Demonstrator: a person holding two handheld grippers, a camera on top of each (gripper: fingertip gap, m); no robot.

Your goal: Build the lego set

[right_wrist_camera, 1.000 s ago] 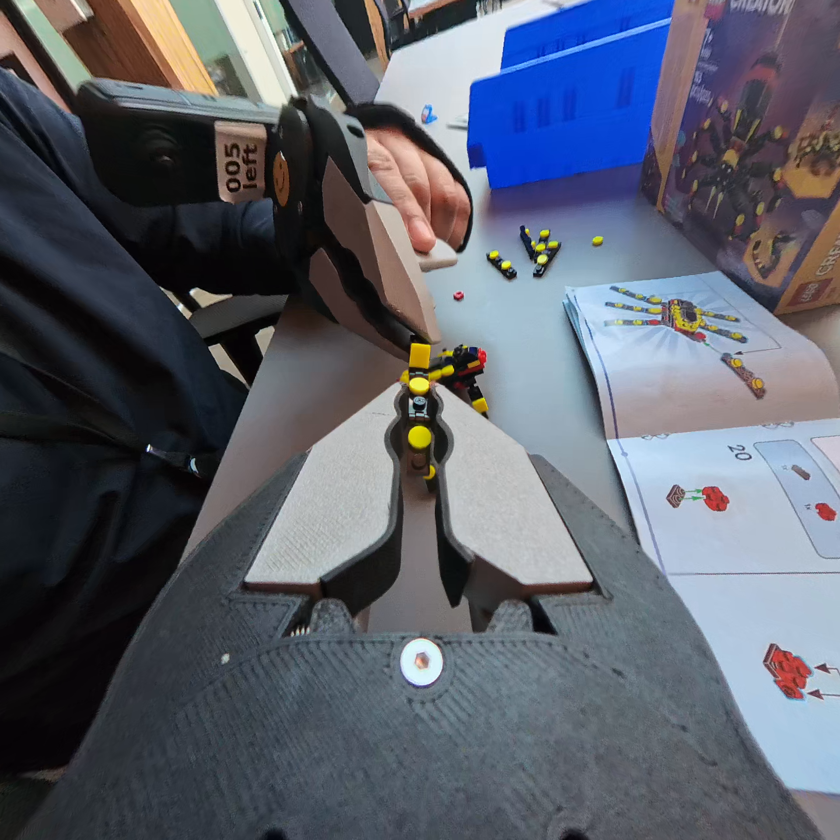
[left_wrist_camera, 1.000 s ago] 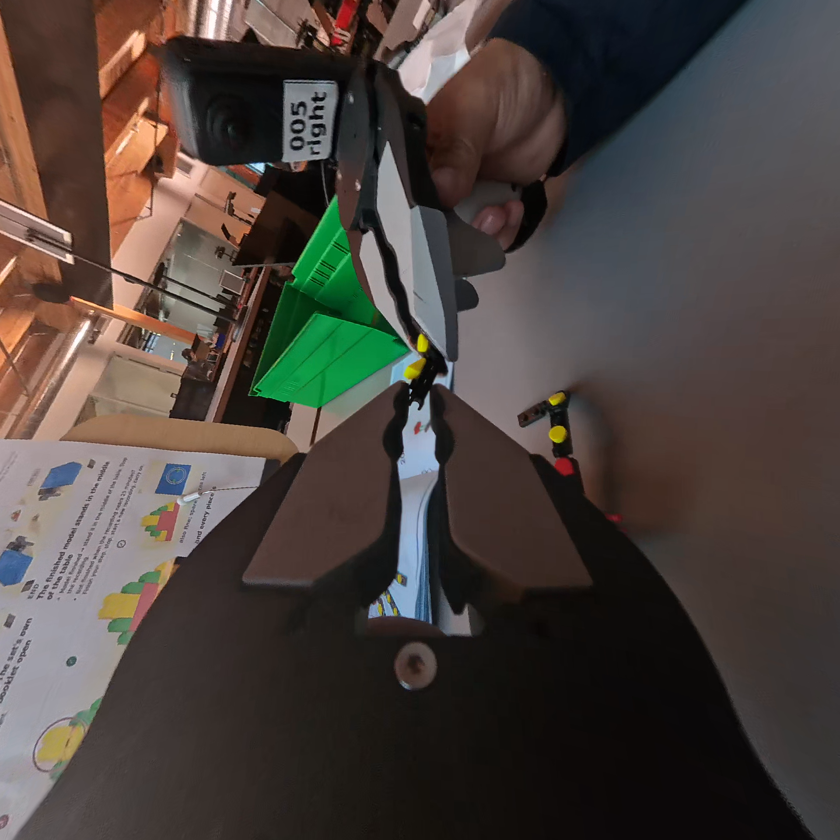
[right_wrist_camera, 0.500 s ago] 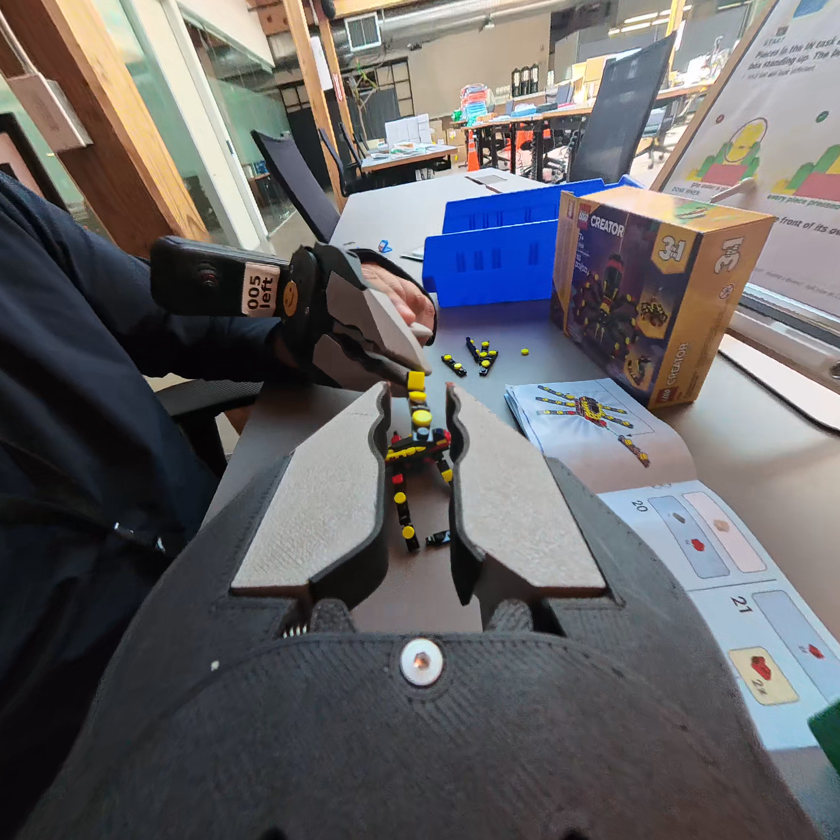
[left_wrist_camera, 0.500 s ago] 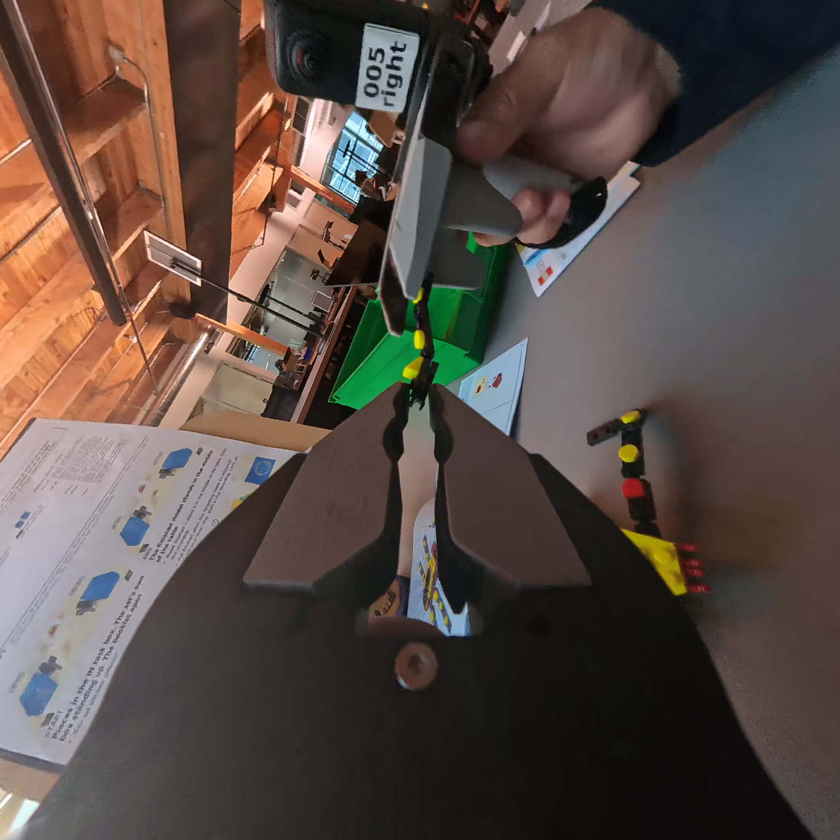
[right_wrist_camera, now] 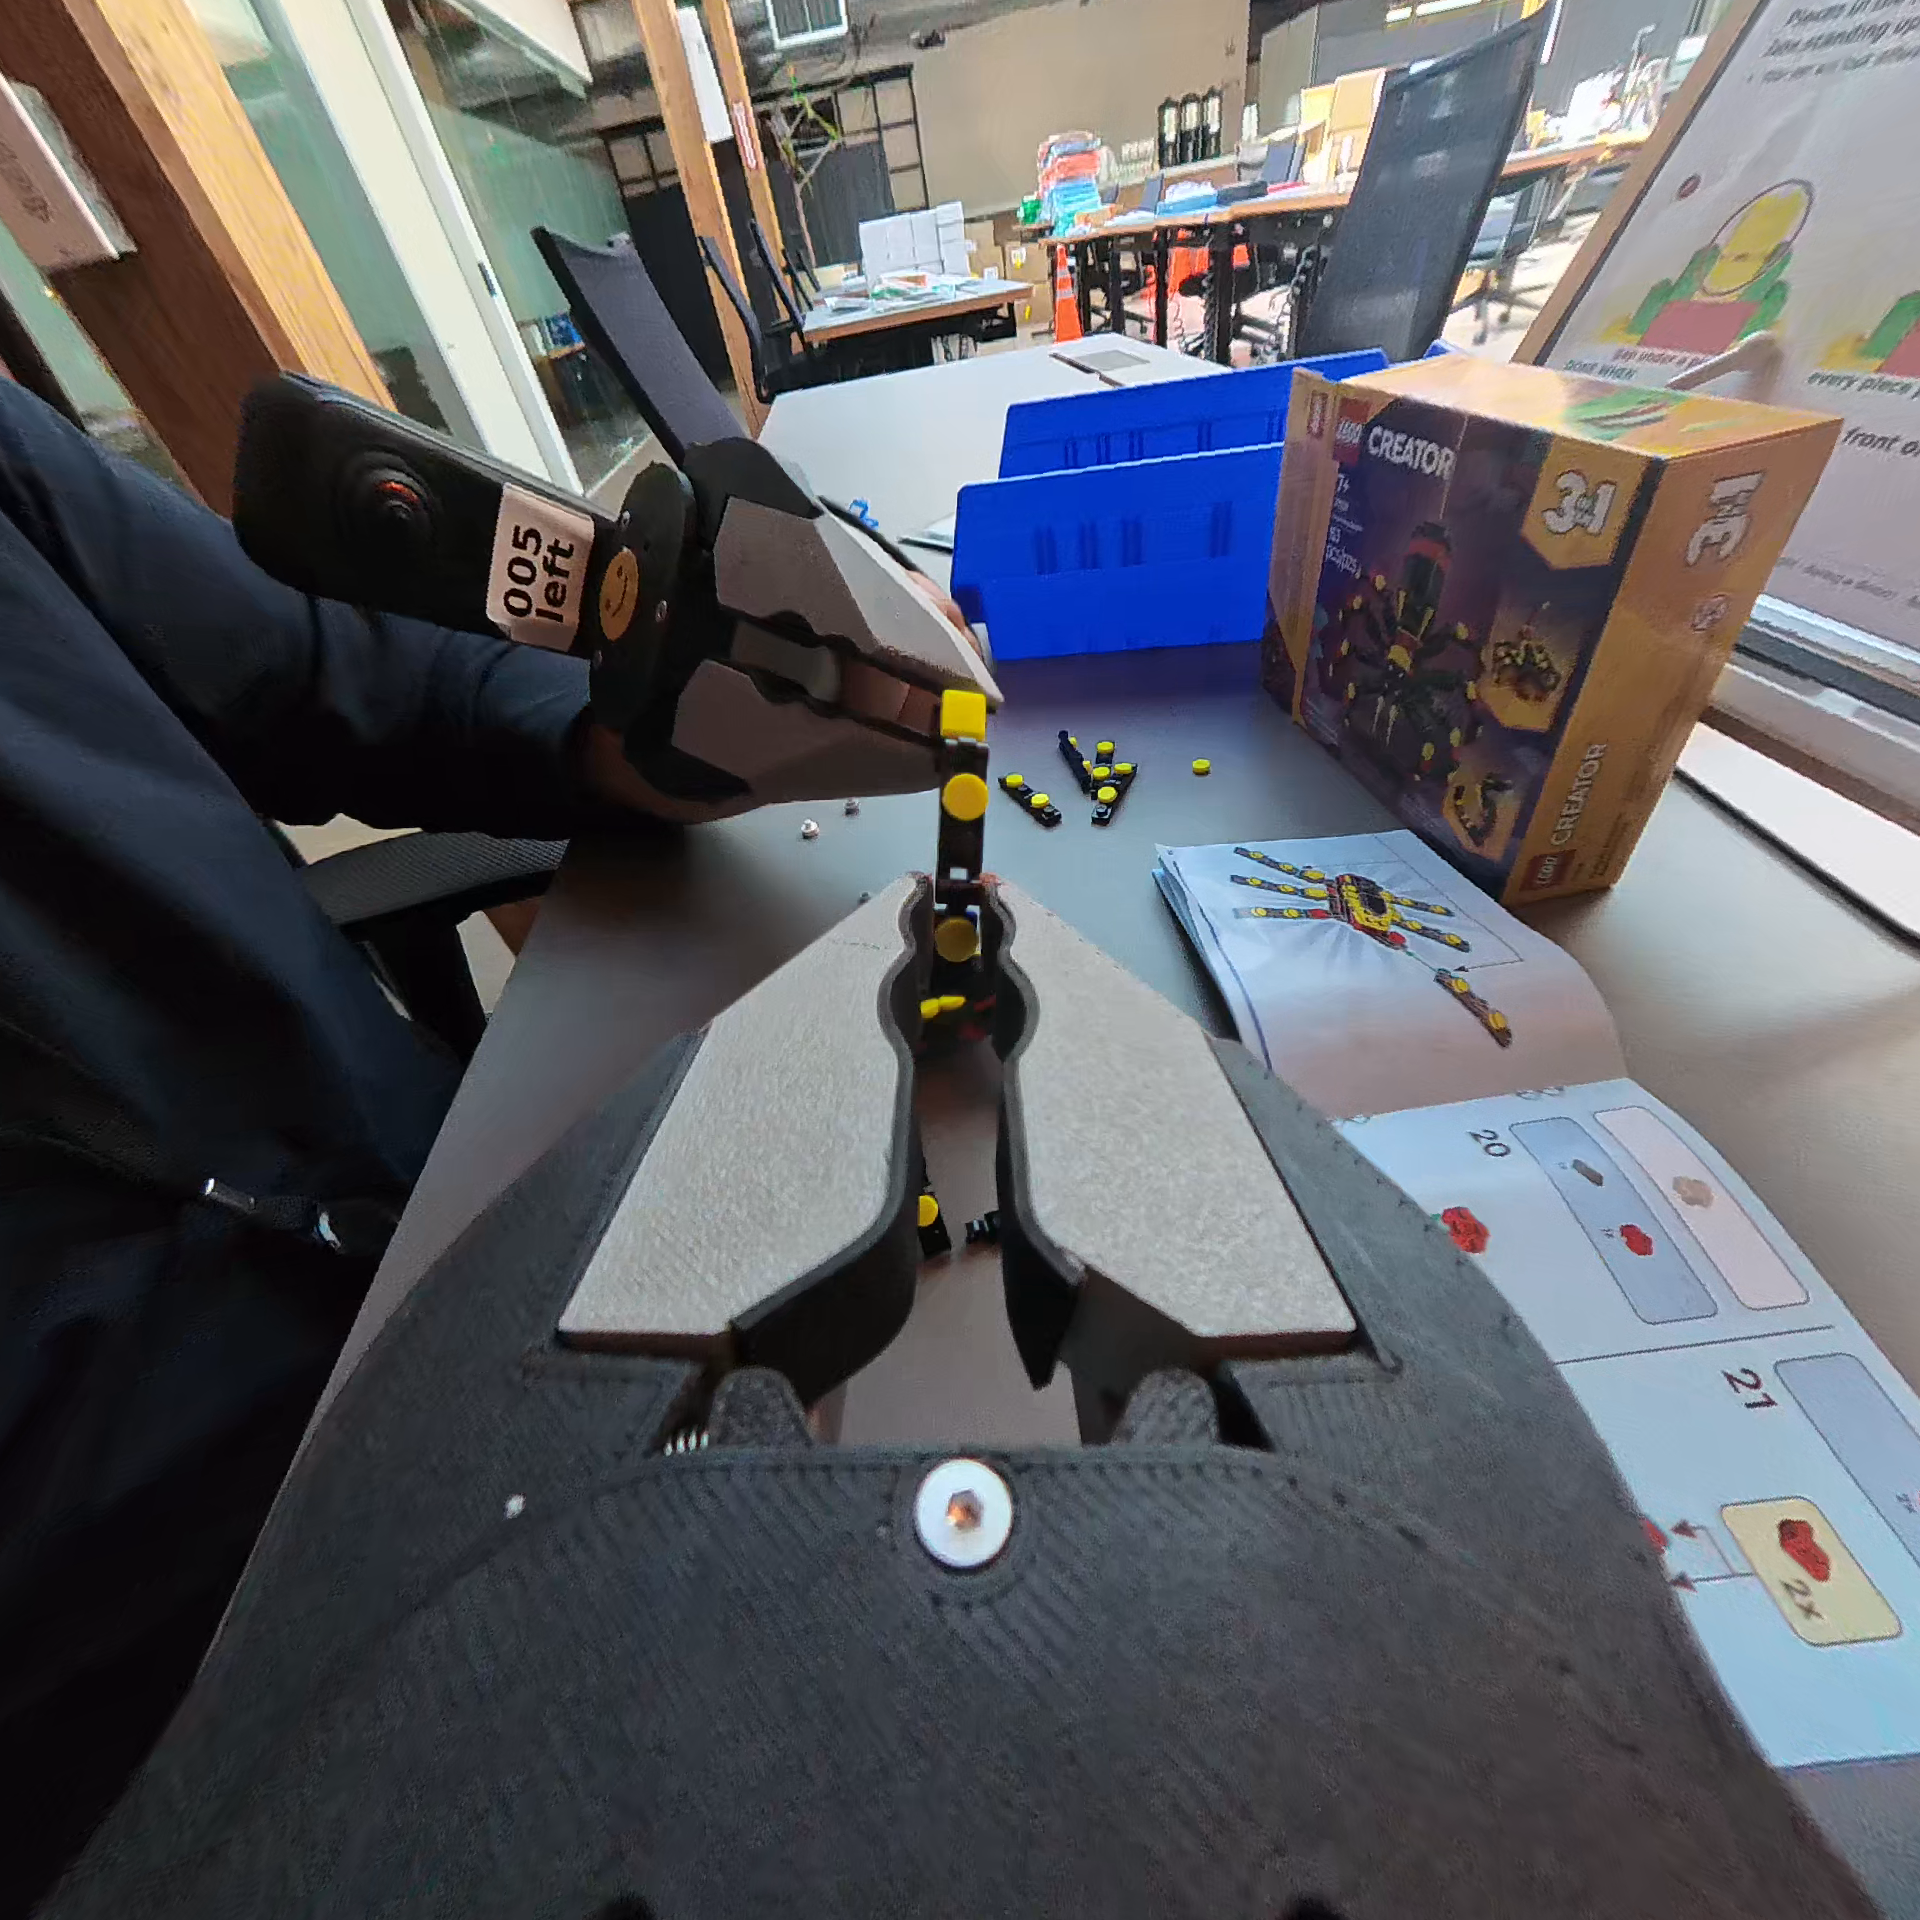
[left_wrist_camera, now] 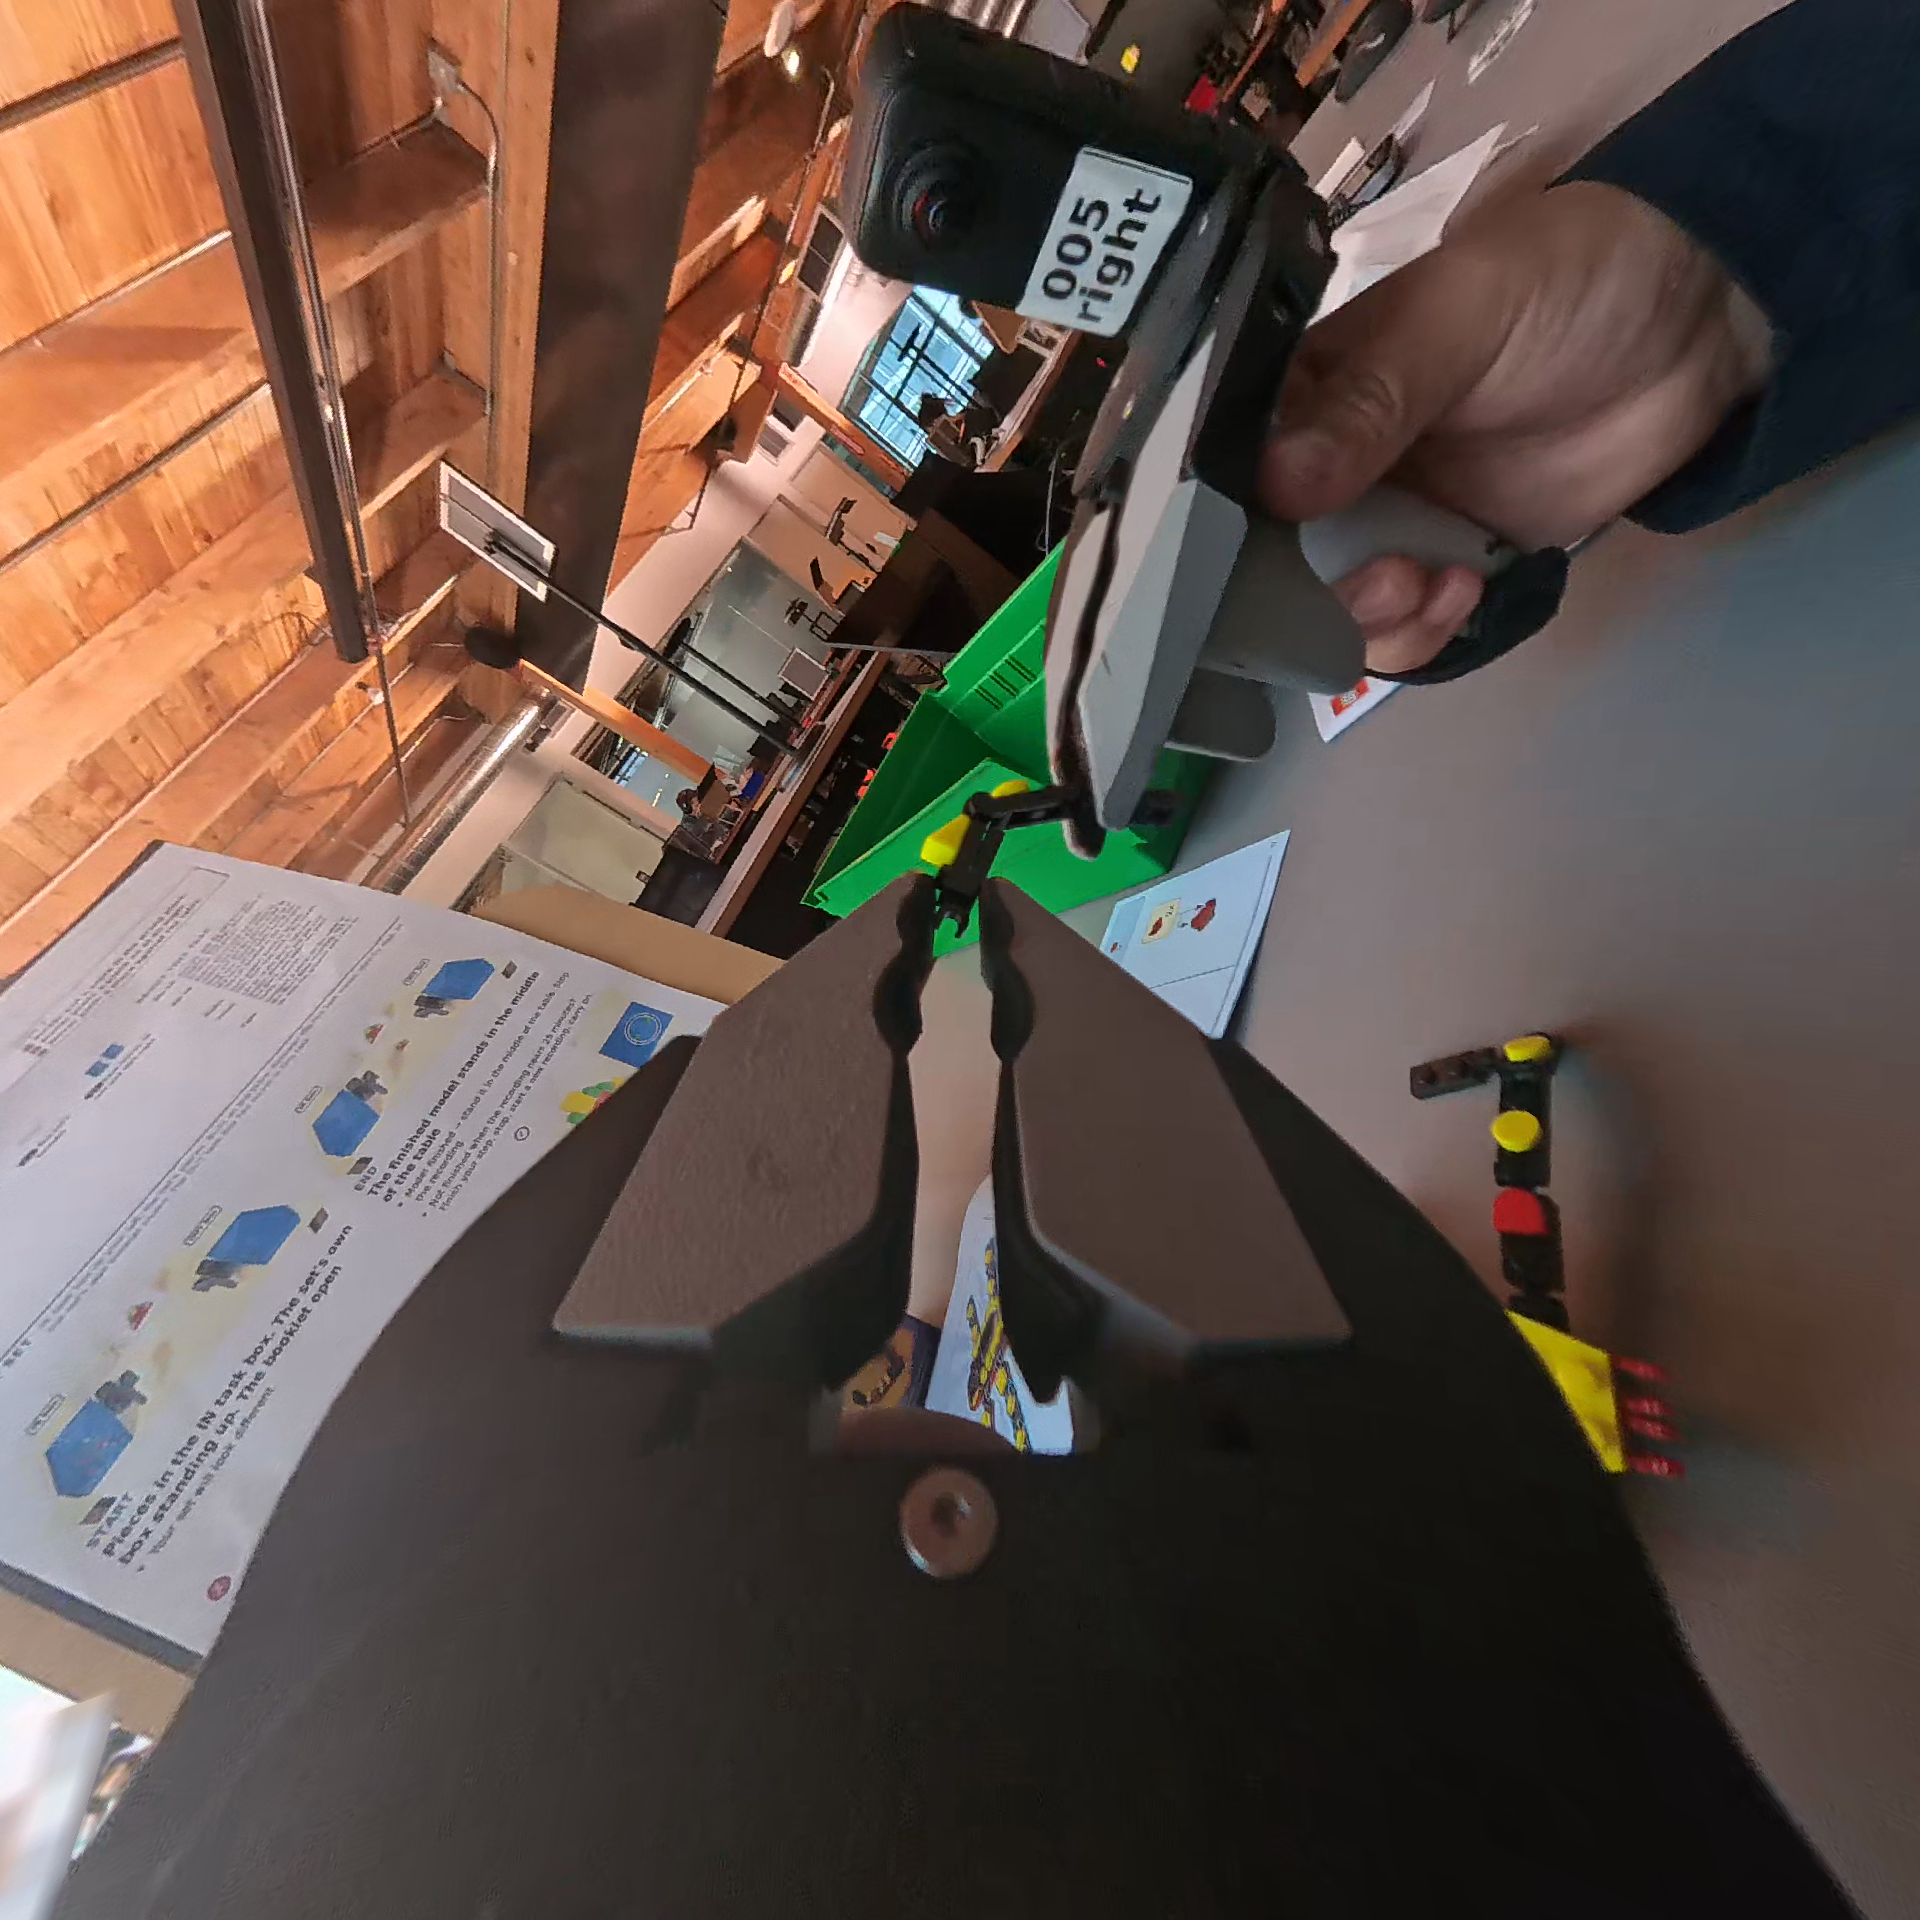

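Observation:
A slim black spider leg with yellow round studs (right_wrist_camera: 961, 821) is held in the air between my two grippers. My right gripper (right_wrist_camera: 956, 894) is shut on its lower end. My left gripper (right_wrist_camera: 961, 732) pinches the upper end, just below a yellow tile. In the left wrist view my left gripper (left_wrist_camera: 948, 904) is shut on the black leg (left_wrist_camera: 971, 847), and the right gripper (left_wrist_camera: 1081, 821) grips its far end. The partly built spider body (left_wrist_camera: 1579, 1382), yellow with red tips and one leg attached, lies on the grey table (left_wrist_camera: 1558, 831).
Several loose black-and-yellow leg pieces (right_wrist_camera: 1091, 779) lie on the table before the blue bins (right_wrist_camera: 1122, 551). The set's box (right_wrist_camera: 1507, 623) stands at the right, with the open instruction booklet (right_wrist_camera: 1351, 966) in front of it. A green bin (left_wrist_camera: 935, 831) and a poster (left_wrist_camera: 260, 1143) stand beyond. Left and right tips are no more than a few centimetres apart.
My right gripper let go of the leg half a second ago and has shut on it again. Both grippers have risen with the leg, which my left gripper held throughout.

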